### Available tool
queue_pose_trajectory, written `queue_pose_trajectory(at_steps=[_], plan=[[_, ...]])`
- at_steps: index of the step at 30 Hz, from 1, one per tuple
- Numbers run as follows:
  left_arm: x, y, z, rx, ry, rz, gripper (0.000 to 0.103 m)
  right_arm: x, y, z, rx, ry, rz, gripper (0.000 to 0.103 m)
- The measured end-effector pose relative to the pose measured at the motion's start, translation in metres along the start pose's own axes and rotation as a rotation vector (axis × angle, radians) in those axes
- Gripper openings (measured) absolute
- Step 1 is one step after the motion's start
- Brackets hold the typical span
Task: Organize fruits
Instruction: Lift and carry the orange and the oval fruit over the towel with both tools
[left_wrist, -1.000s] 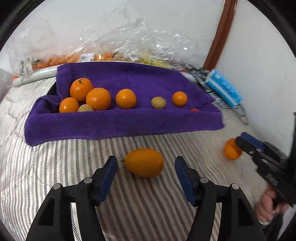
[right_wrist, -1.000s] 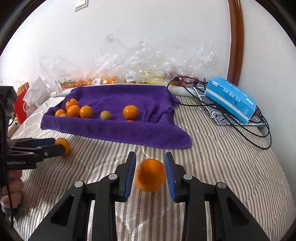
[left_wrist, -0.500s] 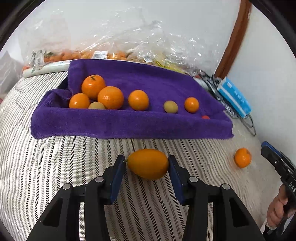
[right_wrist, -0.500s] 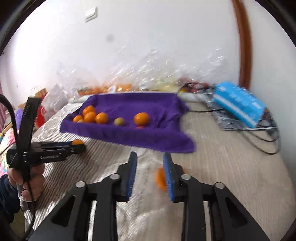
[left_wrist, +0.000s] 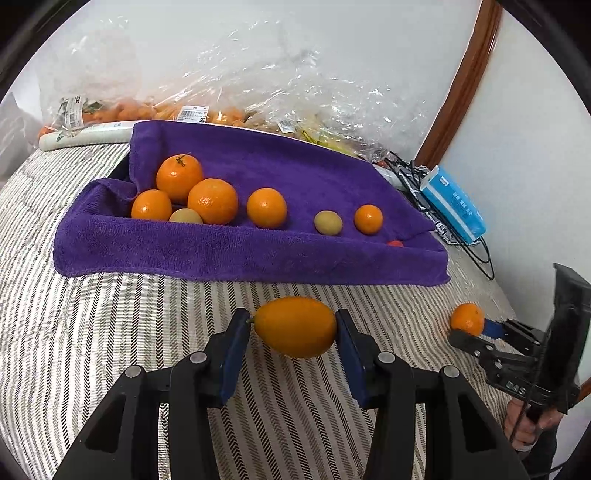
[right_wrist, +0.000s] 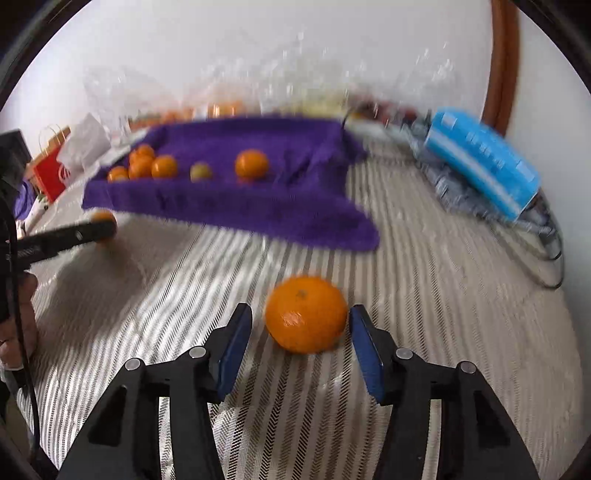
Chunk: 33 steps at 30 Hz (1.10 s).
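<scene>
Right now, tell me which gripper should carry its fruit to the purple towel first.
Left. The left gripper is shut on the oval fruit, directly facing the purple towel. The right gripper stands open around the round orange, which rests on the striped cover, not yet gripped.

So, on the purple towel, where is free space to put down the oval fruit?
The purple towel is bare behind the fruit row, and there is a gap between the middle orange and the greenish fruit. The left corner is crowded with a cluster. The left gripper holds the oval fruit.
</scene>
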<state>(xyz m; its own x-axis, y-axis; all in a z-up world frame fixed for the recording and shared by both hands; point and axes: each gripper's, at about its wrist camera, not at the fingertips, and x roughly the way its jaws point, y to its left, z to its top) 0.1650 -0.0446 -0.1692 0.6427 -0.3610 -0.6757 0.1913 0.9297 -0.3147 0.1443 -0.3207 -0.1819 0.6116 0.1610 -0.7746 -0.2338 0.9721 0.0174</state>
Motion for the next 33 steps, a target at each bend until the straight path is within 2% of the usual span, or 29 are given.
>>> queue_pose_trajectory(at_steps=[2, 8, 14, 19, 23, 28, 30, 33], plan=[[0.000, -0.001, -0.001, 0.000, 0.001, -0.008, 0.045, 0.000, -0.002, 0.000, 0.008, -0.001, 0.003, 0.044], [-0.001, 0.002, -0.001, -0.025, -0.005, -0.013, 0.045, -0.001, -0.004, -0.001, 0.009, -0.002, 0.004, 0.044], [-0.002, 0.001, -0.001, -0.018, -0.015, -0.037, 0.045, -0.001, -0.017, -0.001, 0.074, -0.017, 0.069, 0.043], [-0.003, 0.000, -0.001, -0.011, -0.018, -0.046, 0.045, -0.008, -0.021, -0.001, 0.103, -0.054, 0.077, 0.043], [-0.005, -0.001, -0.002, -0.005, -0.025, -0.053, 0.045, -0.015, -0.021, -0.002, 0.112, -0.089, 0.046, 0.043], [-0.009, -0.002, -0.002, 0.002, -0.038, -0.065, 0.045, -0.028, -0.019, -0.006, 0.136, -0.142, -0.051, 0.043], [-0.011, -0.004, -0.003, 0.014, -0.045, -0.071, 0.045, -0.033, -0.017, -0.010, 0.169, -0.151, -0.048, 0.043], [-0.014, -0.009, -0.005, 0.034, -0.058, -0.076, 0.045, -0.037, -0.014, -0.015, 0.235, -0.148, 0.003, 0.043]])
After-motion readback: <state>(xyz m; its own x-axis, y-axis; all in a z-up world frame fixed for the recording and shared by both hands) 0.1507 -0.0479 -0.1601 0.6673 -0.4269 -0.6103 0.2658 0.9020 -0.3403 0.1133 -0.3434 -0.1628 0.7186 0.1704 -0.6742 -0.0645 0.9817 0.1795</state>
